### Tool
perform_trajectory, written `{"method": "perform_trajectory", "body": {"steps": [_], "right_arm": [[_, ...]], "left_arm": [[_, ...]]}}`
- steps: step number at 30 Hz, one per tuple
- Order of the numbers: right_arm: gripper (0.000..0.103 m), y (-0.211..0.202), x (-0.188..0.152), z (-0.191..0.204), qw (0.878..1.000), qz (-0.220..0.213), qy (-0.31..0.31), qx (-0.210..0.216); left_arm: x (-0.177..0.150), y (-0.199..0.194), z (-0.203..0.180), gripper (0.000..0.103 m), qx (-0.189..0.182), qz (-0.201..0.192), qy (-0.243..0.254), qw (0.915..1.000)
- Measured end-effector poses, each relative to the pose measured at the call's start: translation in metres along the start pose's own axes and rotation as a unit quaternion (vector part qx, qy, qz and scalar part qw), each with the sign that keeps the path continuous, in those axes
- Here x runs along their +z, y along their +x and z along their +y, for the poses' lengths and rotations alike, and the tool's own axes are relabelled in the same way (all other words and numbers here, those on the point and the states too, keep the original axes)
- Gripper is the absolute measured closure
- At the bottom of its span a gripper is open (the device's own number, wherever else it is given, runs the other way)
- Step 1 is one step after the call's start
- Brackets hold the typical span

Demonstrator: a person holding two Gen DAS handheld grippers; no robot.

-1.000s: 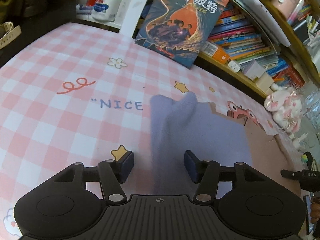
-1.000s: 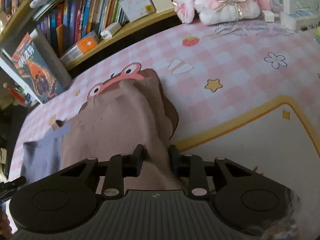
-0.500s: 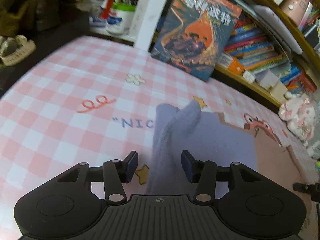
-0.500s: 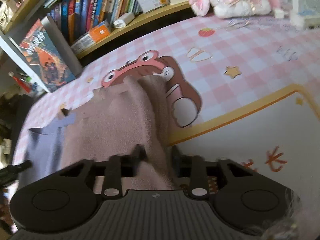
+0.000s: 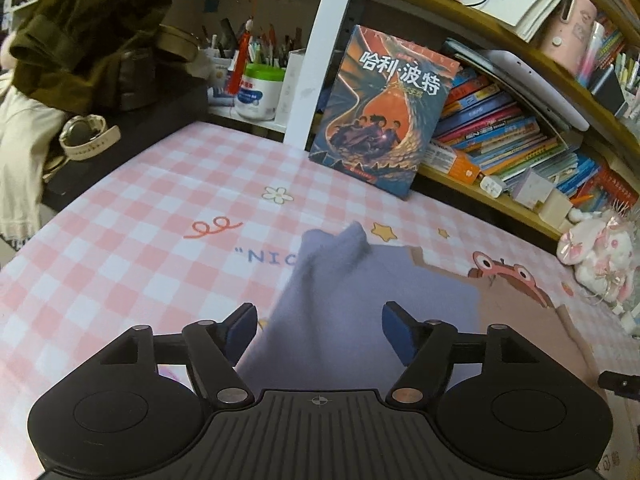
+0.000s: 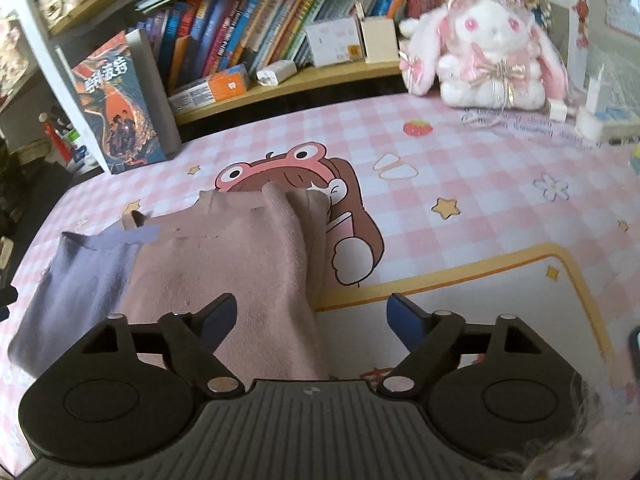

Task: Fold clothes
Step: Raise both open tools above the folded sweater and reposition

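A two-tone garment lies on the pink checked table cover. Its lavender part (image 5: 360, 304) fills the middle of the left wrist view, and its dusty pink part (image 6: 240, 264) fills the middle of the right wrist view. My left gripper (image 5: 318, 330) is open, its fingers wide apart on either side of the lavender cloth. My right gripper (image 6: 310, 320) is open over the pink cloth's folded right edge, holding nothing. The lavender part also shows at the left in the right wrist view (image 6: 76, 276).
A large book (image 5: 384, 108) leans against the shelf at the back. Rows of books (image 6: 248, 28) fill the shelf. A white and pink plush rabbit (image 6: 492, 48) sits at the back right. A watch (image 5: 86, 136) and dark clothing (image 5: 80, 36) lie at the far left.
My right gripper was shut on the pink cloth and has now opened and let it go. My left gripper has opened wider and pulled back and up from the lavender cloth.
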State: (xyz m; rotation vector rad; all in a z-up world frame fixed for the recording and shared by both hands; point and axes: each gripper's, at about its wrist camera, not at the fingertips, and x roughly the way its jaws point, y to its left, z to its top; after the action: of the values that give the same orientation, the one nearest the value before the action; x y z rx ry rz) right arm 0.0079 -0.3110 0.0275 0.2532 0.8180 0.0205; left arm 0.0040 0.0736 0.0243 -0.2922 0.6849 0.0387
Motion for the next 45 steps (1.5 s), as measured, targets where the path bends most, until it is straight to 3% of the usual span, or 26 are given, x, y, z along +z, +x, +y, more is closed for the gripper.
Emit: {"method": "perform_trajectory", "body": {"steps": [8,22,29,33,38,41,45], "right_arm": [[0.011,-0.026,-0.019,-0.004,0.999,-0.017,-0.041,0.000],[0.011,-0.056,-0.069,-0.029,0.993,0.021,-0.108,0.045],[0.011,-0.063,-0.077,-0.030,0.990,0.026,-0.126,0.059],[0.011,-0.068,-0.082,-0.031,0.988,0.029,-0.136,0.067],[0.011,-0.066,-0.080,-0.026,0.989,0.028,-0.132,0.067],[0.011,-0.064,-0.077,-0.021,0.989,0.026,-0.128,0.064],[0.011,-0.061,-0.073,-0.014,0.990,0.021,-0.127,0.057]], "left_arm": [[-0.033,-0.035,-0.034,0.026,0.023,-0.010,-0.008,0.9997],[-0.116,-0.085,-0.070,0.026,0.060,0.017,-0.037,0.9974],[-0.127,-0.096,-0.072,0.026,0.070,0.019,-0.050,0.9962],[-0.124,-0.097,-0.064,0.026,0.050,0.020,-0.081,0.9953],[-0.115,-0.091,-0.040,0.029,0.017,0.019,-0.158,0.9871],[-0.108,-0.079,-0.023,0.039,0.002,0.022,-0.208,0.9779],[-0.098,-0.061,-0.003,0.041,-0.009,0.025,-0.262,0.9648]]}}
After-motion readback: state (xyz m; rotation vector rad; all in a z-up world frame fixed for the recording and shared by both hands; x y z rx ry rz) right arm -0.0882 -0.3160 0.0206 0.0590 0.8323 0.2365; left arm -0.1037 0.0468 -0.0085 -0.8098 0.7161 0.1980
